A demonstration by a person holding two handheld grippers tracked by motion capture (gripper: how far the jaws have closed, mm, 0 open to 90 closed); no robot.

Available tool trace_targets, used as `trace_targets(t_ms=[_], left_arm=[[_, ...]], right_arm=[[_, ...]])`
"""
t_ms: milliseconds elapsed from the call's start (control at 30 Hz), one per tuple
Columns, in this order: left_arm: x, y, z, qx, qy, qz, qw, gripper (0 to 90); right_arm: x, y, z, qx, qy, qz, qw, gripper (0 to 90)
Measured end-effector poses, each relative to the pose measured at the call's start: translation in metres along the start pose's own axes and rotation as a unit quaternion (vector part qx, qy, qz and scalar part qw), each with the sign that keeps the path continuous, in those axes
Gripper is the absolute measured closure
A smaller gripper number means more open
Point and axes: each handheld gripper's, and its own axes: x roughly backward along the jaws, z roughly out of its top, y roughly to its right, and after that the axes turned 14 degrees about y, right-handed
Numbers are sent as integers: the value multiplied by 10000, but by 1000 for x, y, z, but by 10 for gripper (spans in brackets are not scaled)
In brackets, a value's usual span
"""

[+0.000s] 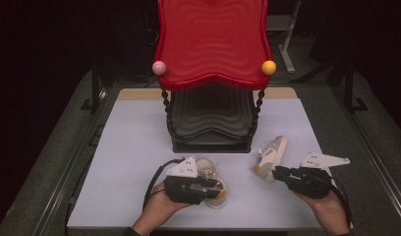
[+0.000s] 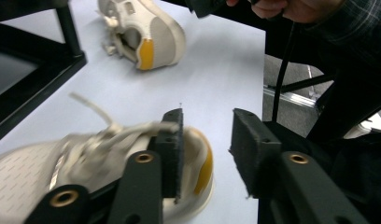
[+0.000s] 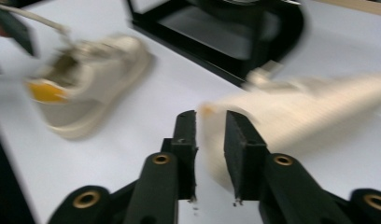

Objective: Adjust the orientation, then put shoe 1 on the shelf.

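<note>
on the pale table (image 1: 139,162) in front of the black and red shelf rack (image 1: 212,73), the left gripper (image 1: 215,185) hangs open over one cream cloth shoe with a yellow heel (image 1: 215,194), and the right gripper (image 1: 278,172) is open just behind the other cream shoe (image 1: 272,156).

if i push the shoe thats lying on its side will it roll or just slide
The right shoe lies on its side on the smooth mat, so it would probably slide or pivot, not roll. It looks small and soft, so likely light. Its loose laces may drag.
</note>
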Motion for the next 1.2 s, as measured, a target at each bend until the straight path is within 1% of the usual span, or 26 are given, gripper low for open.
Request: trace_targets(t_ms=[100, 200, 267, 300, 367, 433, 467, 600, 700, 733, 767, 800, 867, 1000, 1067, 1200], left_arm=[[-10, 0, -3, -21, -96, -16, 9999, 608], [-16, -1, -7, -26, -159, -27, 9999, 608], [-17, -1, -9, -47, -229, -22, 9997, 609], [-18, -1, -10, -37, -251, -12, 9997, 612], [-18, 0, -11, -16, -233, -7, 9997, 618], [-18, 0, -13, -22, -266, 10, 9996, 624], [-18, 0, -14, -25, -292, 19, 9996, 628], [-19, -2, -18, 14, -336, 55, 9994, 650], [-20, -3, -20, 6, -399, 63, 9992, 667], [-20, -3, -21, -8, -420, 71, 9991, 677], [-21, -3, -21, 11, -423, 73, 9991, 689], [-21, -3, -22, 10, -432, 82, 9990, 700], [-21, -4, -22, 23, -433, 57, 9990, 715], [-21, -4, -21, 19, -446, 65, 9990, 736], [-21, -3, -20, -45, -491, 69, 9988, 747], [-20, -2, -19, -120, -508, 89, 9986, 758]], right_arm=[[10, 14, -9, -15, -105, -346, 9993, 675], [14, 26, -19, -168, -298, -524, 9980, 616], [14, 32, -25, -253, -426, -651, 9966, 569], [13, 34, -27, -304, -485, -674, 9961, 542], [10, 38, -32, -325, -573, -791, 9947, 497], [7, 41, -36, -367, -671, -929, 9927, 449], [6, 42, -38, -385, -694, -1004, 9918, 419], [3, 48, -44, -486, -761, -1280, 9877, 352], [1, 52, -49, -558, -742, -1395, 9859, 298], [0, 53, -50, -575, -780, -1433, 9849, 273], [-2, 54, -52, -566, -826, -1469, 9841, 266], [-3, 54, -53, -520, -844, -1487, 9839, 254], [-4, 53, -55, -421, -880, -1484, 9841, 224], [-8, 51, -58, -312, -936, -1472, 9842, 181], [-9, 49, -59, -217, -940, -1483, 9842, 167], [-10, 49, -63, -145, -803, -1449, 9861, 134]])
